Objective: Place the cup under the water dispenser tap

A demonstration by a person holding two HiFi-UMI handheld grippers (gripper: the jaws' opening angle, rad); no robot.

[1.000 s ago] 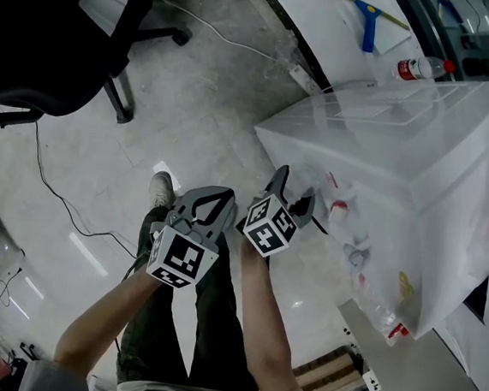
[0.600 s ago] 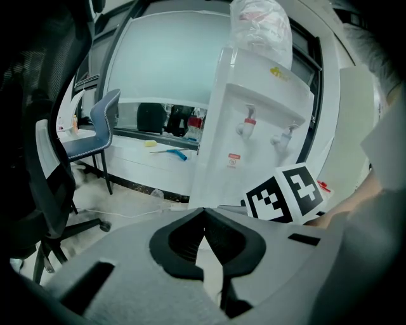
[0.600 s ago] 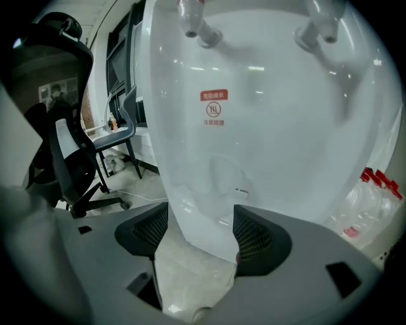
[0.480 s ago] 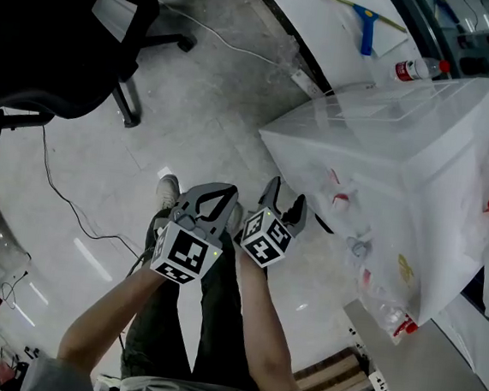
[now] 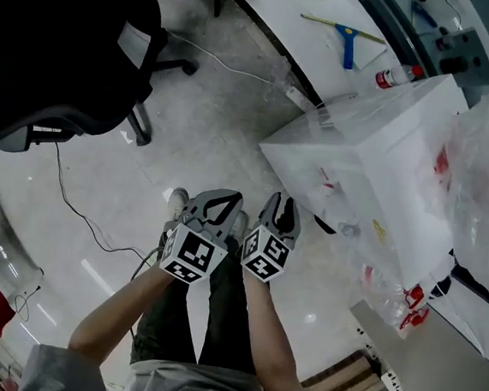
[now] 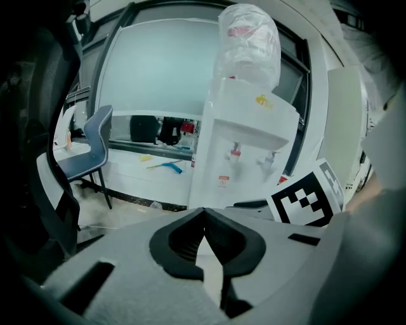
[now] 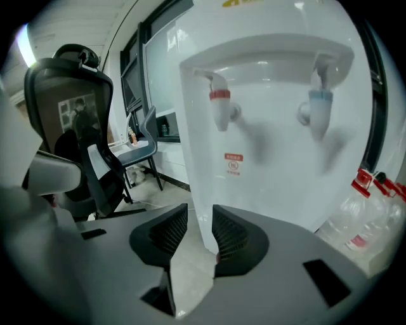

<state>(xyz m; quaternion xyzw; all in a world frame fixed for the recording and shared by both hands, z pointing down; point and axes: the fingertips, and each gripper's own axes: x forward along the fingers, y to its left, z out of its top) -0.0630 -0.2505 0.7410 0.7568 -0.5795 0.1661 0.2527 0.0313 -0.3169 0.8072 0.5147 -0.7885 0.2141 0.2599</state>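
Note:
The white water dispenser (image 5: 377, 160) stands to the right of my hands on the floor. Its red tap (image 7: 220, 105) and blue tap (image 7: 319, 108) fill the right gripper view, and the whole dispenser (image 6: 244, 152) shows further off in the left gripper view. No cup shows in any view. My left gripper (image 5: 214, 198) is shut with nothing in it, its tips meeting (image 6: 204, 212). My right gripper (image 5: 282, 204) points at the dispenser. Its jaws have just been closing and now stand a narrow gap apart (image 7: 200, 212) with nothing between them.
A black office chair (image 5: 61, 44) stands at the upper left, with a cable (image 5: 80, 209) trailing on the floor. A blue squeegee (image 5: 350, 37) lies on a white table behind the dispenser. A bag of plastic bottles (image 5: 488, 171) sits at the right. A blue chair (image 6: 89, 146) stands left of the dispenser.
Both grippers have lifted. The right gripper's jaws have narrowed from wide open to a small gap. The left gripper stays shut.

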